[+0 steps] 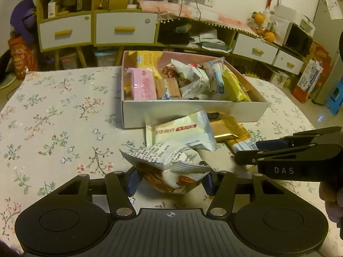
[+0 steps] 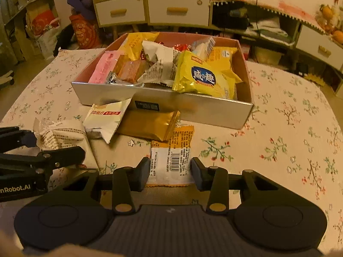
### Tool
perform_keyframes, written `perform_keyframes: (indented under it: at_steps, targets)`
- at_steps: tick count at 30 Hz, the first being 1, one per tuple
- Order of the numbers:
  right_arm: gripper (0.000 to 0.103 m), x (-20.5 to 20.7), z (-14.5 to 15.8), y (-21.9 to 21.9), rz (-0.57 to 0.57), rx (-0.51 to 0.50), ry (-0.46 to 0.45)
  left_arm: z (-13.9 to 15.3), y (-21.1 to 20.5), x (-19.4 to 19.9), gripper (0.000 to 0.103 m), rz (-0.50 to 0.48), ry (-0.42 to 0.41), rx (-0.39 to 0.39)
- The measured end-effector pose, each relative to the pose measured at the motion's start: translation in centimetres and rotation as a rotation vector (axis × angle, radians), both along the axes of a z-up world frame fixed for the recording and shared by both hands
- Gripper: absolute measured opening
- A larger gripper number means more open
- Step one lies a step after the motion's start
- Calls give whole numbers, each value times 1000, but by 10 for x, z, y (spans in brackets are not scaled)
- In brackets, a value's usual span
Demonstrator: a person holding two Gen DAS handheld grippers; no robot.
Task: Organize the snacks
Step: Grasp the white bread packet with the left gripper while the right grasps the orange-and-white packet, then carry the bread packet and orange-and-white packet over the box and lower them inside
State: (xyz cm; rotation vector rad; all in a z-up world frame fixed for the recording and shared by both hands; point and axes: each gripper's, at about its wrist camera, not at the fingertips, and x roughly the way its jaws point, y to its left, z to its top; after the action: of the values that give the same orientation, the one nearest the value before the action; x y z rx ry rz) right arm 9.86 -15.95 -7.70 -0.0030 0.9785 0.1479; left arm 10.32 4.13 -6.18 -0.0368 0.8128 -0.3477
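The table (image 1: 53, 107) in its floral cloth fills the lower two-thirds of both views, and the open box (image 2: 163, 105), already heaped with wrapped snacks, sits in the upper middle of each. Four packets lie loose in front of its near wall: a cream packet (image 1: 178, 132) leaning against the box at centre, a gold packet (image 2: 148, 124) partly under it, an orange-and-white packet (image 2: 171, 158) nearer the camera in the right wrist view, and a white nut packet (image 1: 171, 167) at lower centre of the left wrist view. The step in hand looks like picking up two of these to drop into the box. To do it well, each grip should close across the packet's body and not on its crimped ends, and lift clear of the box wall before release; the box is crowded, so its bare right corner seems the safest spot. The left gripper (image 1: 170, 182) points level toward the box, fingers pinched in on the nut packet's sides, holding it. The right gripper (image 2: 170, 171) sits low and forward, fingers spread to either side of the orange-and-white packet, close beside its edges but apparently not yet gripping.
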Motion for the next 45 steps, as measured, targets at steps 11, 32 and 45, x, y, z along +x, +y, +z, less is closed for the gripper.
perform_keyframes:
  at_steps: [11, 32, 45]
  targets:
    - [35, -9, 10, -10, -8, 34, 66, 9, -8, -6, 54, -16, 7, 18]
    - [32, -19, 35, -26, -42, 174, 75, 19, -11, -12, 54, -7, 11, 39]
    - [32, -14, 59, -22, -51, 237, -5, 37, -14, -4, 54, 38, -38, 39]
